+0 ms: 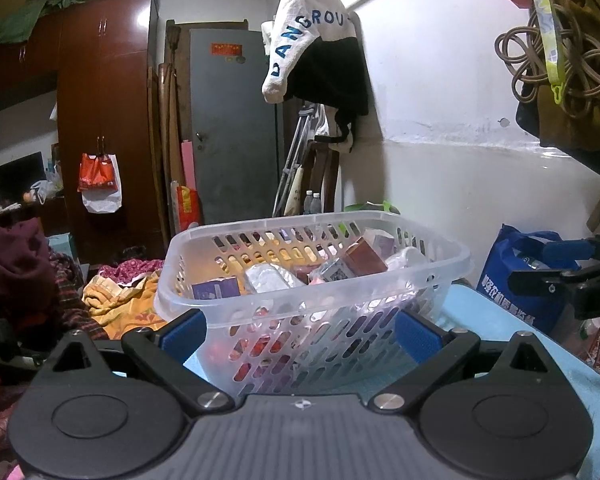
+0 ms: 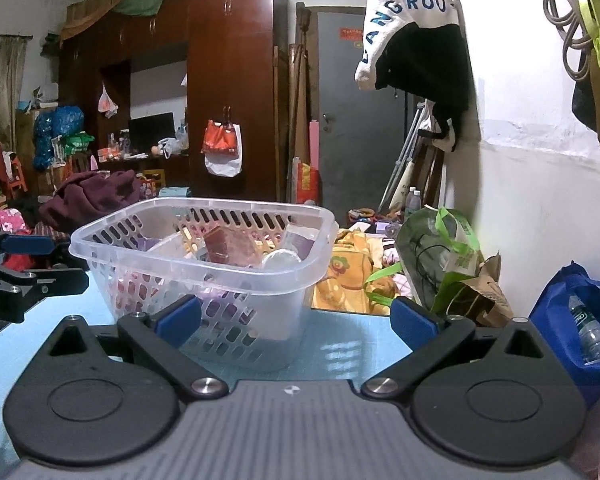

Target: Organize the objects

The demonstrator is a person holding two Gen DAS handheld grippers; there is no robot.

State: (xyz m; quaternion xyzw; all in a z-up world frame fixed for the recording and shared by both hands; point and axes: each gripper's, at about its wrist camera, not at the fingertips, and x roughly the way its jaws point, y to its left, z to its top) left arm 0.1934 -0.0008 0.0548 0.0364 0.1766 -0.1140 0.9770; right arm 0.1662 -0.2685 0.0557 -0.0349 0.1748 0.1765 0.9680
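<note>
A clear plastic basket (image 1: 204,236) stands on the light blue table (image 1: 496,316). It holds several small items: a purple box (image 1: 215,288), a silver packet (image 1: 266,278) and a brown box (image 1: 365,257). My left gripper (image 1: 300,330) is open and empty, its blue pads on either side of the basket's near wall. In the right wrist view the basket (image 2: 140,210) stands left of centre with a brown box (image 2: 224,246) inside. My right gripper (image 2: 296,320) is open and empty, just in front of the basket's right corner. Each gripper shows at the edge of the other's view.
A blue bag (image 1: 516,276) stands right of the basket; it holds a bottle (image 2: 590,334). A green bag (image 2: 444,256) and a paper bag (image 2: 480,296) lie behind the table. Clothes (image 1: 120,300) are piled on the left. A jacket (image 1: 316,52) hangs on the wall.
</note>
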